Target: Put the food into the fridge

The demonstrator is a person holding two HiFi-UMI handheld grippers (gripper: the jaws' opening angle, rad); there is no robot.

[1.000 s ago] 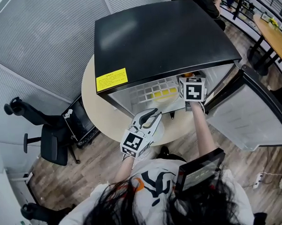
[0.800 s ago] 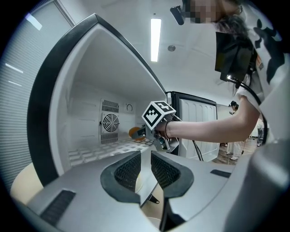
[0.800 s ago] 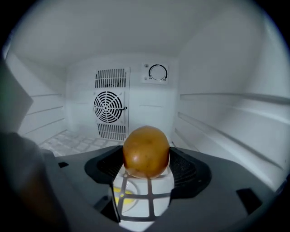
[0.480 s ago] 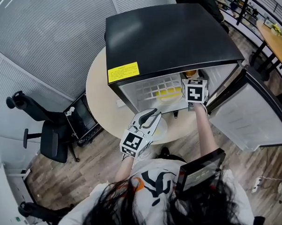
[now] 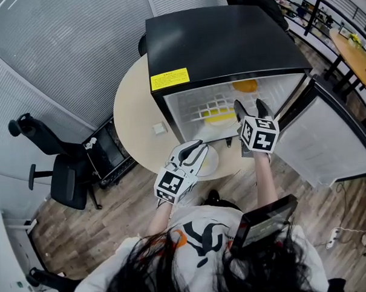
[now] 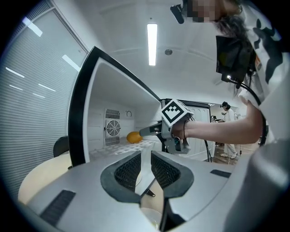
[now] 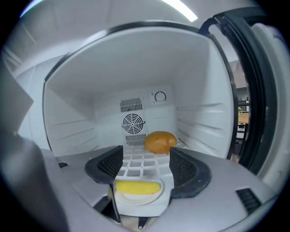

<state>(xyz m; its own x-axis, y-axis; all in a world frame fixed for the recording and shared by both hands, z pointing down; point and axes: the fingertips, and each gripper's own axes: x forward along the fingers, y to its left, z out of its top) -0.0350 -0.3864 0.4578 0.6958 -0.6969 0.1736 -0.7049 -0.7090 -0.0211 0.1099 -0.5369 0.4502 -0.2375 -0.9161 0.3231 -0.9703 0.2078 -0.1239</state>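
A black-topped mini fridge [image 5: 227, 40] stands open on a round table. On its white shelf [image 7: 136, 161] lie a round orange food [image 7: 159, 141] at the back and a yellow food [image 7: 138, 187] on a white plate [image 7: 149, 204] near the front. My right gripper [image 7: 145, 156] is open at the fridge mouth, its jaws wide on either side of the plate without holding it. In the head view it [image 5: 249, 106] points into the fridge. My left gripper [image 5: 198, 149] hovers over the table edge, jaws a narrow gap apart, holding nothing.
The fridge door [image 5: 337, 141] hangs open to the right. Under the left gripper, an empty white plate [image 5: 209, 164] sits on the beige table [image 5: 136, 114]. A small white object [image 5: 160, 128] lies further left. An office chair [image 5: 57, 172] stands on the floor at the left.
My right gripper has drawn back out of the fridge toward me, leaving the plate with the yellow food on the shelf. The left gripper has stayed in place.
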